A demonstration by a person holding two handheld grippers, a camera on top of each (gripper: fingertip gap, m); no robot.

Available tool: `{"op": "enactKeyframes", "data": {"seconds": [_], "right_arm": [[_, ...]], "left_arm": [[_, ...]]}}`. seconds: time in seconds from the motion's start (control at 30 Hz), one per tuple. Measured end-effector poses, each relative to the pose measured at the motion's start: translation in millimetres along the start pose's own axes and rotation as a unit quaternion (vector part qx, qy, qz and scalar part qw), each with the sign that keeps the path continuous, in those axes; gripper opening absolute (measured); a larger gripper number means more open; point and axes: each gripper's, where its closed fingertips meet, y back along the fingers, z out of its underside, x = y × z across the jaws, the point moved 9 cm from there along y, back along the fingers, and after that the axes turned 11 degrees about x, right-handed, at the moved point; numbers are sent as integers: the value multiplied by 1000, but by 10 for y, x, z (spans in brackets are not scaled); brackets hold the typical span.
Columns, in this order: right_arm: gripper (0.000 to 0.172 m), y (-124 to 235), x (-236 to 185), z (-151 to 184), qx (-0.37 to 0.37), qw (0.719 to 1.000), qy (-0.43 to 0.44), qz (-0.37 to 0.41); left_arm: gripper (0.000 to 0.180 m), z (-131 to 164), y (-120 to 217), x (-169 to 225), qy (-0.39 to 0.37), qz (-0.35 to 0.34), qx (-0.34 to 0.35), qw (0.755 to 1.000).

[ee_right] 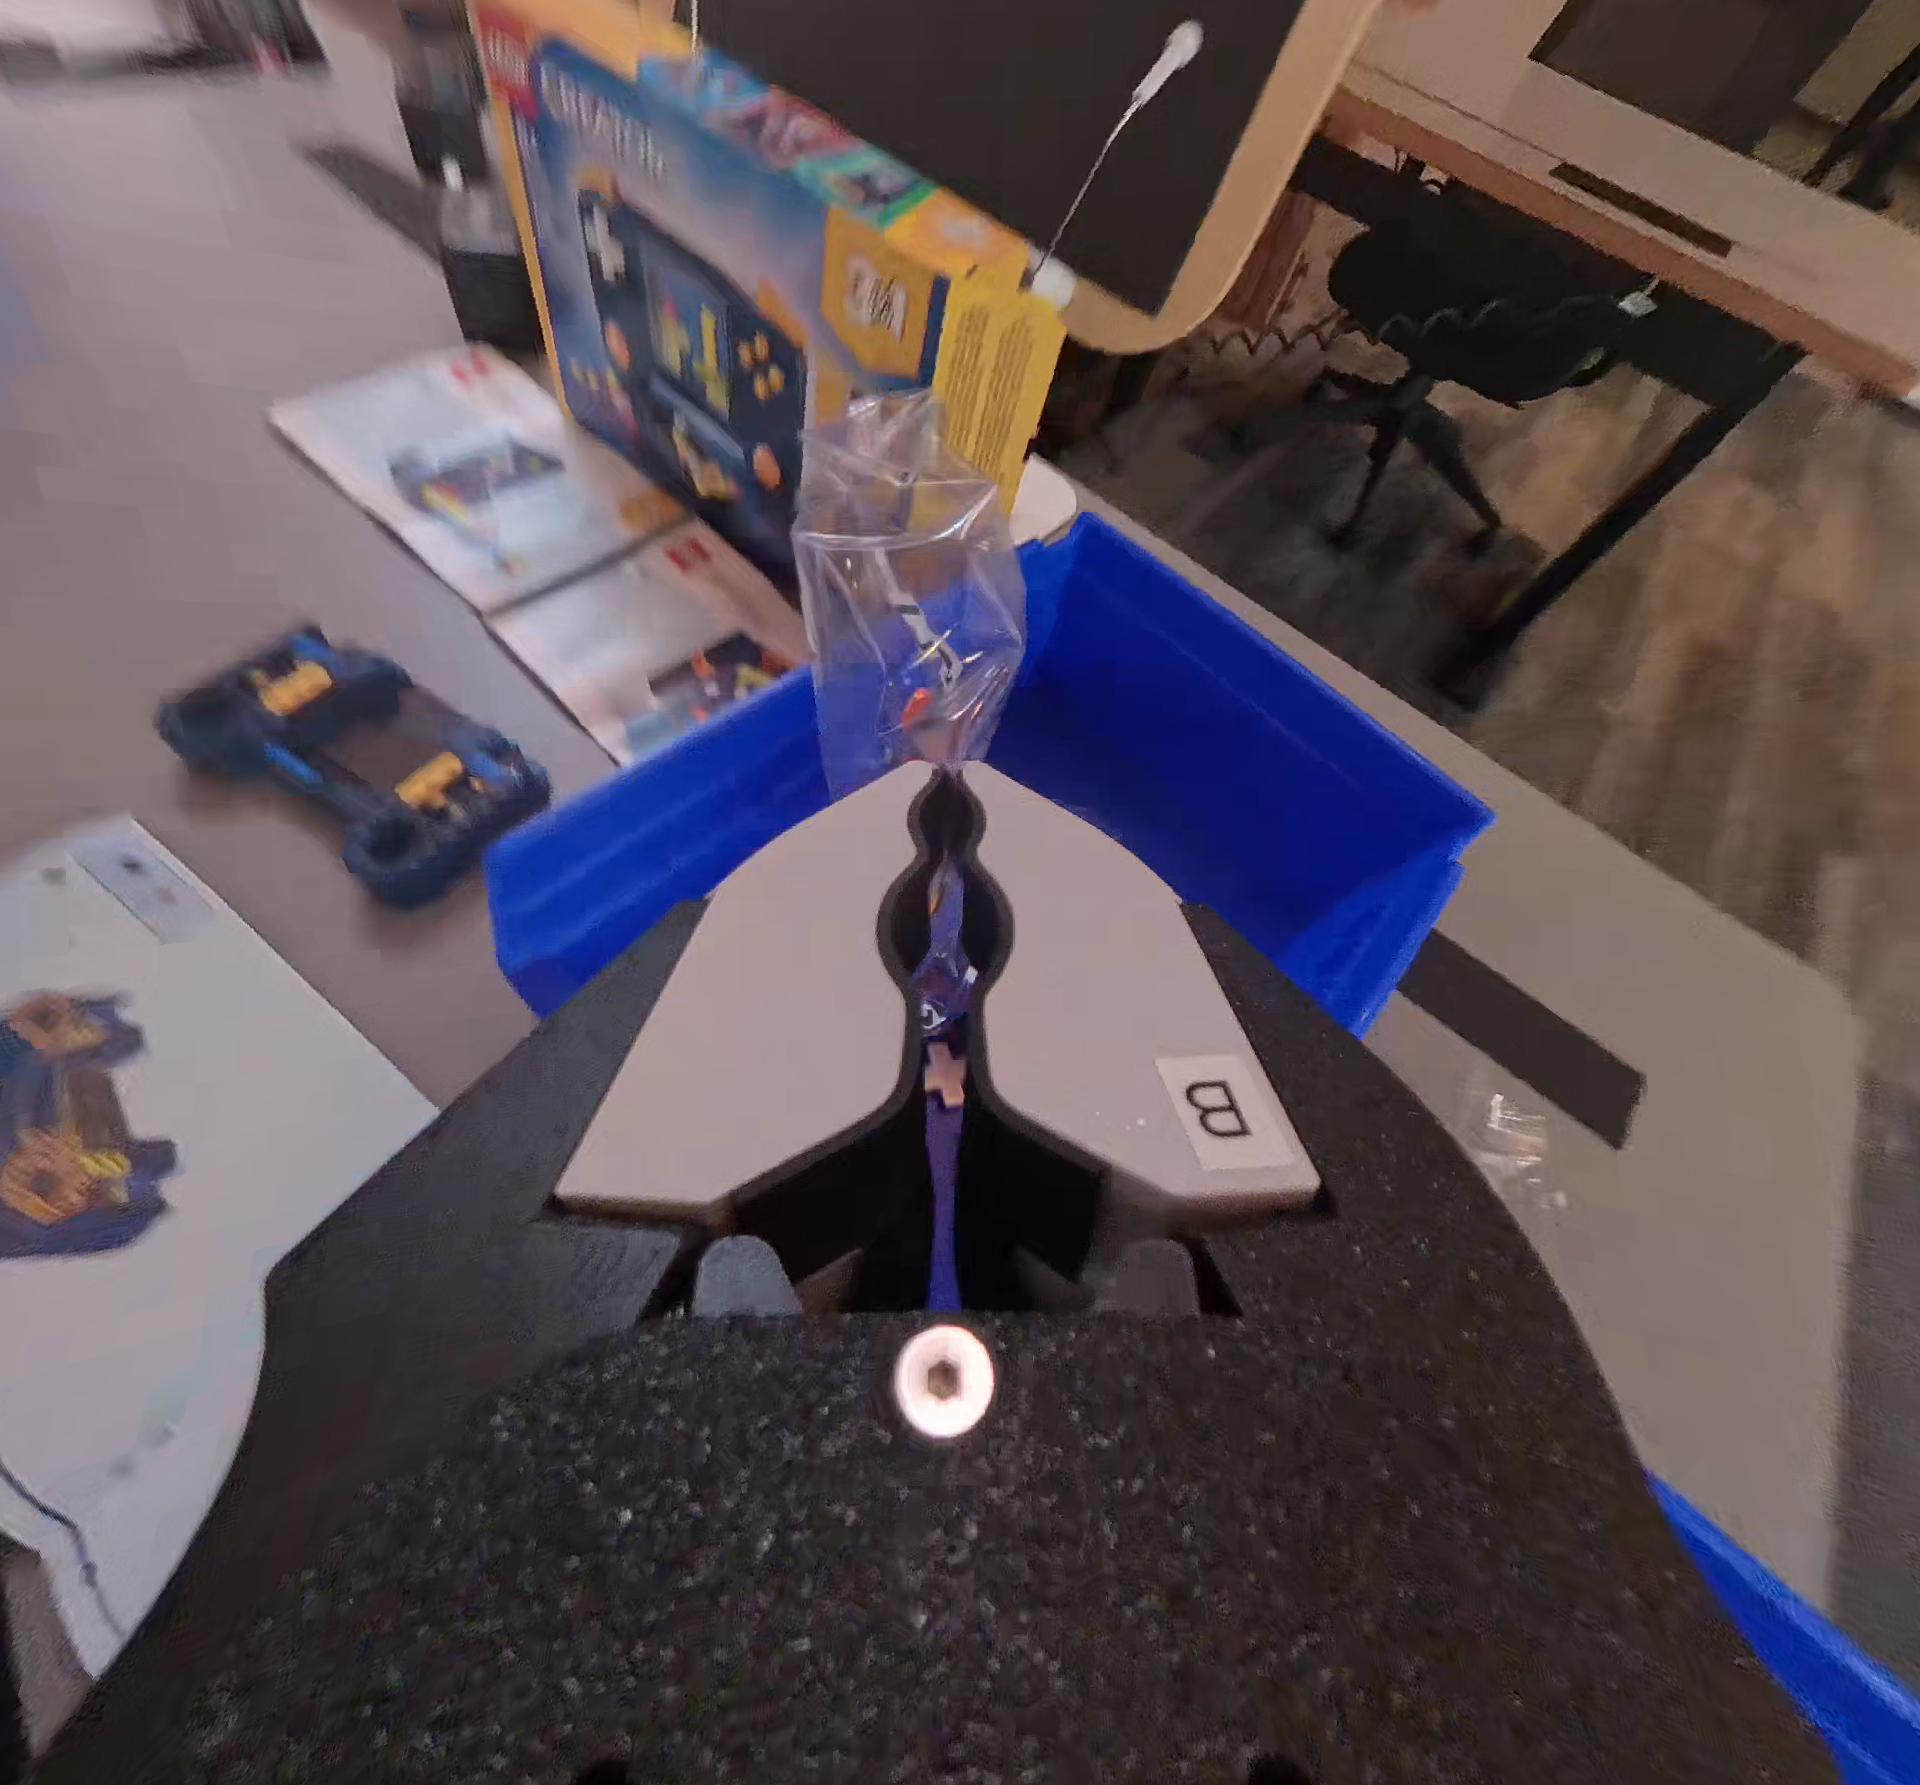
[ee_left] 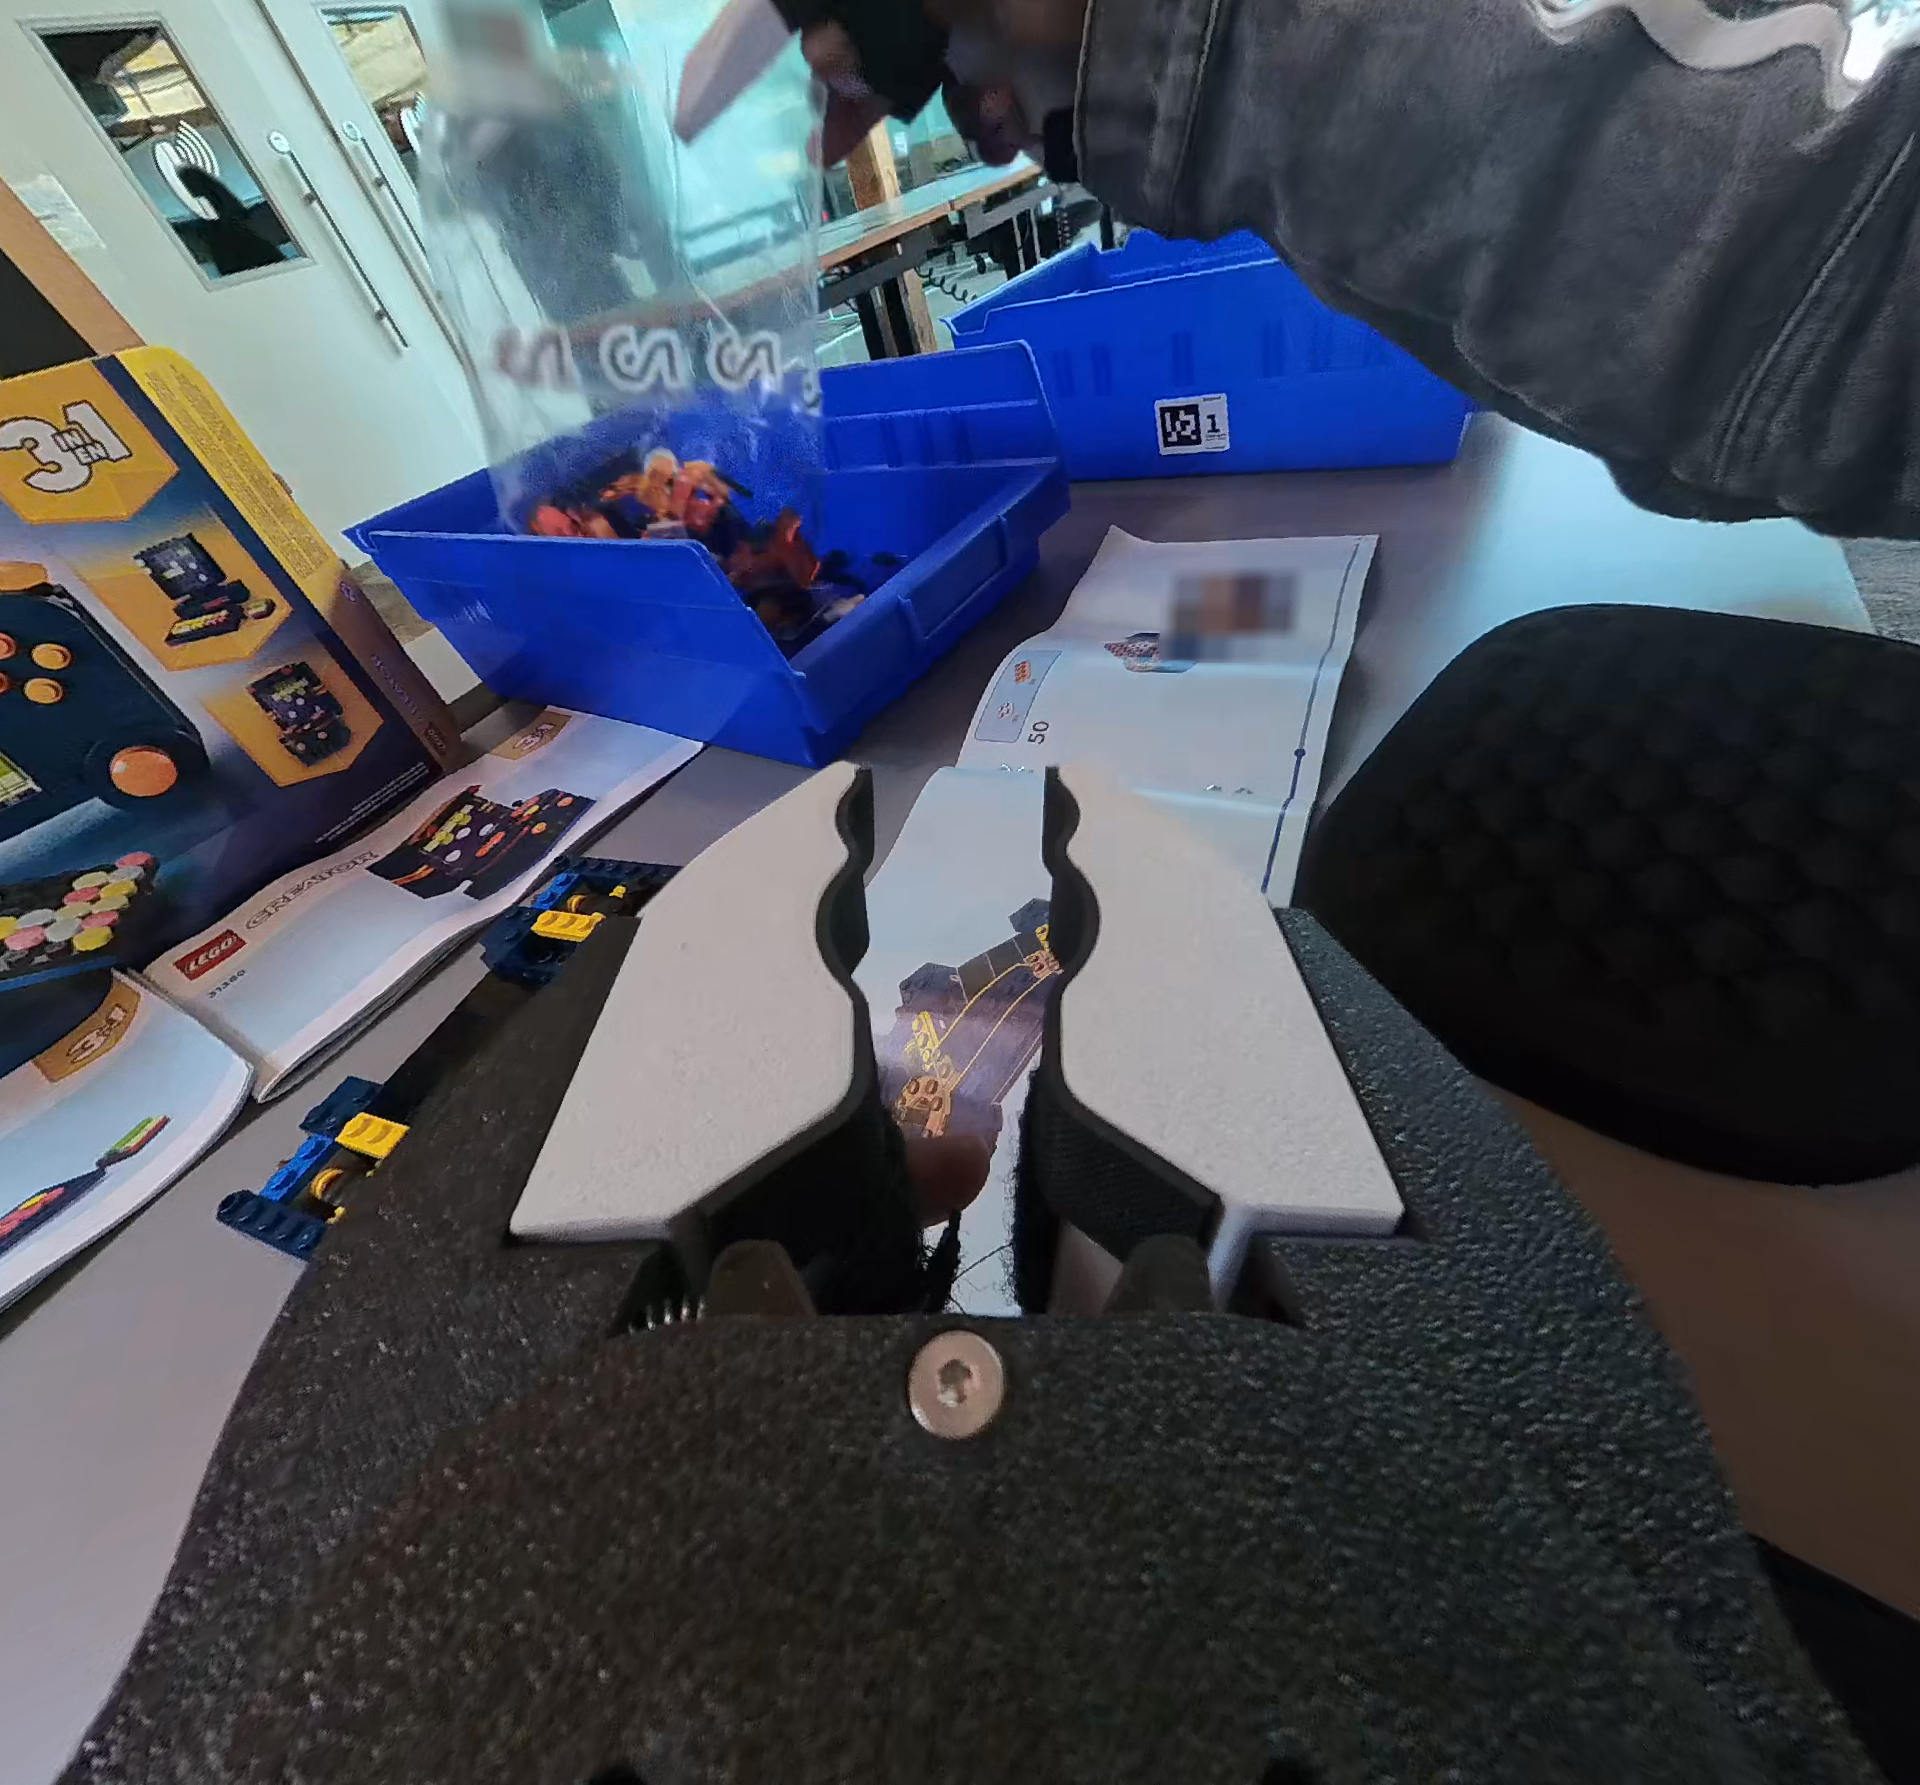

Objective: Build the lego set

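While my right gripper (ee_right: pixel 943 779) is pinching a clear bag (ee_right: pixel 904 592) above the blue bin (ee_right: pixel 1247 727), my left gripper (ee_left: pixel 956 800) is hovering apart-jawed beside that bin.

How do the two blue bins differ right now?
The near blue bin holds a heap of orange and dark bricks; the far blue bin shows none from here, though its inside is mostly hidden. The clear plastic bag, pinched shut in the right gripper, hangs over the near bin; nothing hangs over the far one. The far bin carries a white sticker on its wall; the near bin's wall is plain. Both share colour and shape.
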Motion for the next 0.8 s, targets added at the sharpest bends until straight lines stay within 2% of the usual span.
{"op": "enactKeyframes", "data": {"seconds": [0.1,0.27,0.4,0.63,0.73,0.8], "right_arm": [[0,68,150,-34,30,998,-59,2],[0,158,239,-51,40,997,-66,18],[0,277,299,-109,102,990,-85,37],[0,349,328,123,181,971,-152,47],[0,366,309,169,180,971,-153,47],[0,420,294,141,216,963,-153,52]], "left_arm": [[31,3,1,-4,3,0,0,1000],[31,11,-1,-6,3,-1,-2,1000],[31,13,-2,-4,4,-1,-4,1000],[31,16,-1,-3,8,1,-5,1000],[31,20,-3,-1,8,1,-9,1000],[31,21,-3,0,9,2,-8,1000]]}}
